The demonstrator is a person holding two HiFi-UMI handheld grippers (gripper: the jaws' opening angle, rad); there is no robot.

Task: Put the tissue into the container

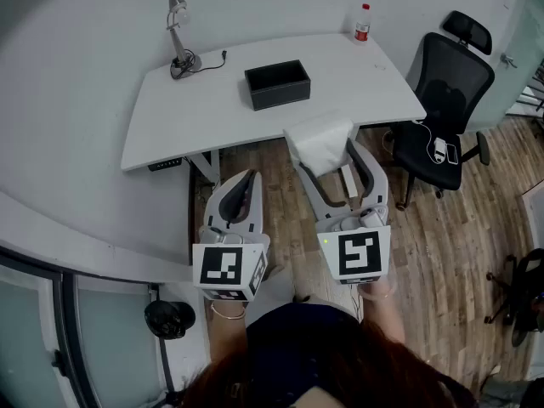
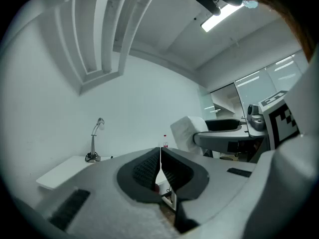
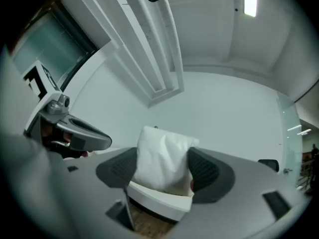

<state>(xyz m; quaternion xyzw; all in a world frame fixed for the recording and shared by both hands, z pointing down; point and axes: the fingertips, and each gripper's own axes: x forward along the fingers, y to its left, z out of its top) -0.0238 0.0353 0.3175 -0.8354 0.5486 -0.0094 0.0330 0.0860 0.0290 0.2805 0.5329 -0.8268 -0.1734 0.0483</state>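
Note:
A white pack of tissue [image 1: 319, 141] sits between the jaws of my right gripper [image 1: 327, 158], which is shut on it in front of the desk's near edge. In the right gripper view the tissue [image 3: 162, 156] bulges between the two dark pads [image 3: 205, 171]. The black open-top container [image 1: 277, 84] stands on the white desk [image 1: 187, 121], further away than the tissue. My left gripper [image 1: 245, 178] hangs lower left of the desk edge. Its jaws [image 2: 160, 156] are shut with nothing between them. From the left gripper view the tissue [image 2: 185, 132] shows to the right.
A desk lamp [image 1: 179, 36] stands at the desk's back left, a red-capped bottle [image 1: 362, 22] at its back right. A black office chair [image 1: 442, 100] is right of the desk on the wooden floor. A glass partition runs along the left.

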